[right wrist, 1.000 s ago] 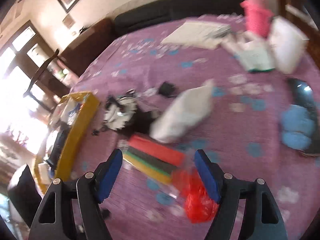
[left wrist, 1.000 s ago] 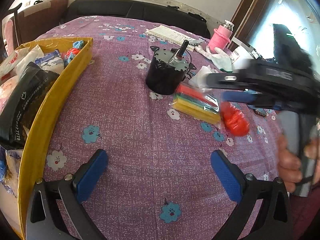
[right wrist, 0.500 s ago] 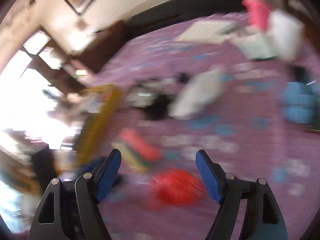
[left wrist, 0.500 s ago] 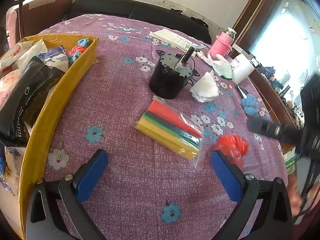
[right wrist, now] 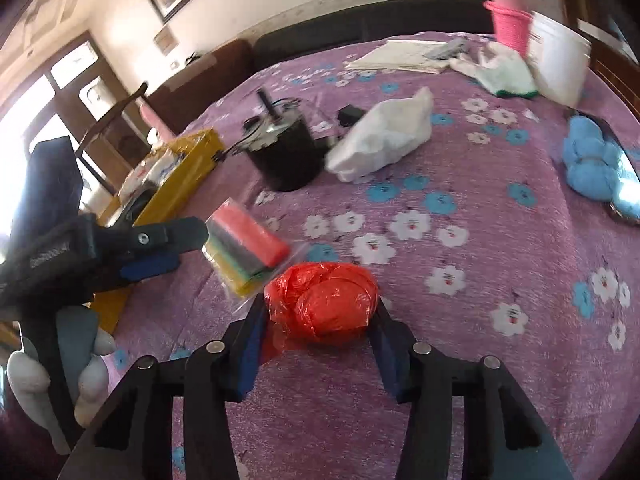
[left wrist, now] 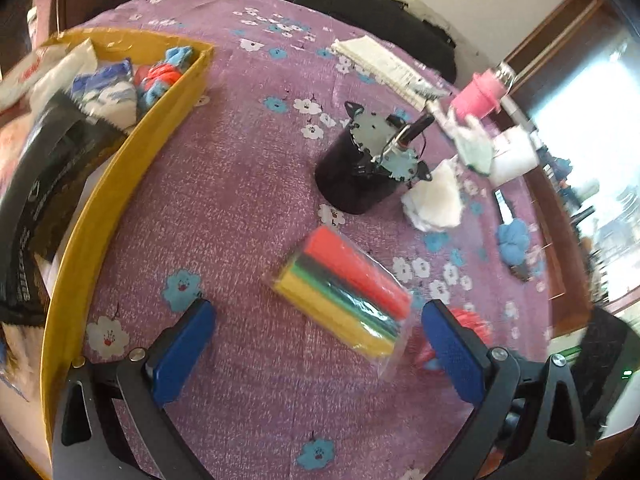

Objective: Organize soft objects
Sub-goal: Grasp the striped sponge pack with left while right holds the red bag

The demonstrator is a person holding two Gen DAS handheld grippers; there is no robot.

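1. The right hand-held gripper is closed onto the red bag – its blue pads press the crumpled plastic from both sides, low over the purple flowered counter.
2. The left hand-held gripper stands wide with nothing between its pads; it hovers above the counter, just short of the sponge pack.
3. The sponge pack – red, green and yellow bars in clear wrap – lies flat on the cloth, beside the red bag in the left view; its wrap edge reaches the bag.
4. The yellow box sits along the left edge, filled with packets and soft bits.
5. A black motor stands upright beyond the pack, with a white wad next to it.
6. A blue plush lies at the right of the counter, well apart from the bag.
7. A pink bottle and papers sit at the far side.
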